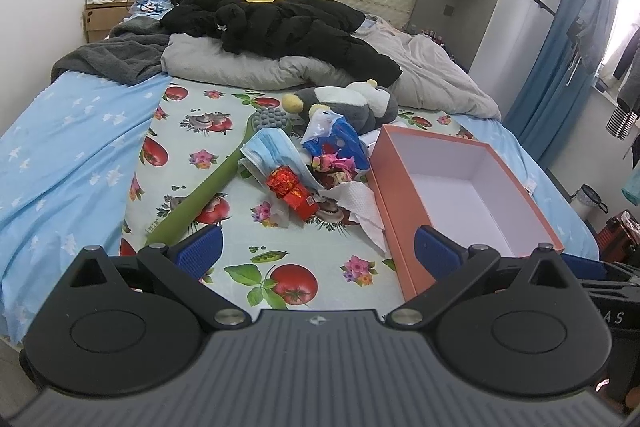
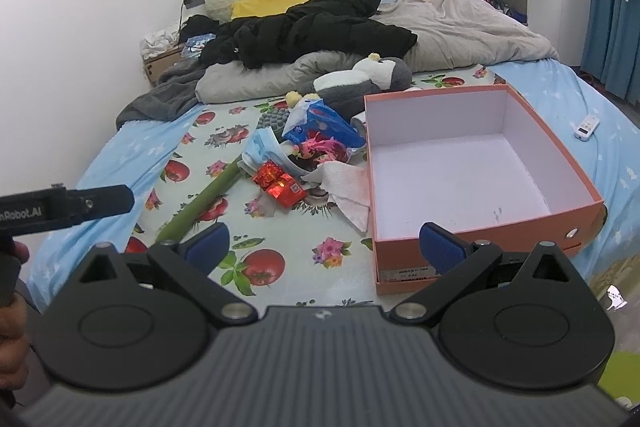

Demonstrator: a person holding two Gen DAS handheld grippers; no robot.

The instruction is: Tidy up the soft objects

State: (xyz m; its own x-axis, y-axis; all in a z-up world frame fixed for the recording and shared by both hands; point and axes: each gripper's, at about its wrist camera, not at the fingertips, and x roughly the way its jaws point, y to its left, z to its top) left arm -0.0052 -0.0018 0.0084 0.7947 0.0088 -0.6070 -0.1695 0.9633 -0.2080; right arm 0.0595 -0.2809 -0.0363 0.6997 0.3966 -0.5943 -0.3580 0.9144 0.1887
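We have both claws hovering over the near edge of the bed [image 1: 72,147], nothing held: left claw [image 1: 318,253] jaws spread wide with the blue pads [image 1: 200,247] well apart, right claw [image 2: 325,247] same, wide apart and empty. Landmark is the orange box [image 2: 472,227] with white inside, sitting open on the fruit-print cloth [image 1: 188,131]; we see nothing in it. Just left of the box, touching its long wall, lies a crumpled white paper towel [image 2: 346,187]. Left of that towel we see a shiny red packet [image 2: 280,183]. Beyond the packet, still left of the box, is a loose heap: a stack of blue face masks [image 1: 272,151], a blue plastic tissue pack [image 2: 320,127], and some pink wrapped bits [image 2: 320,149] between pack and box. A long green handle with a grey nubbed head [image 1: 208,187] runs diagonally from the heap toward the left claw. Behind the box's far left corner lies a grey-and-white plush toy [image 2: 360,79] on its side, against the grey duvet [image 2: 460,31]. A black jacket [image 1: 280,23] is piled on the duvet farther back. To the right of the box, a small white remote [image 2: 586,127] rests on the blue sheet, apart from it. In the right wrist view the left device's black body [image 2: 68,207] shows at far left of the box.
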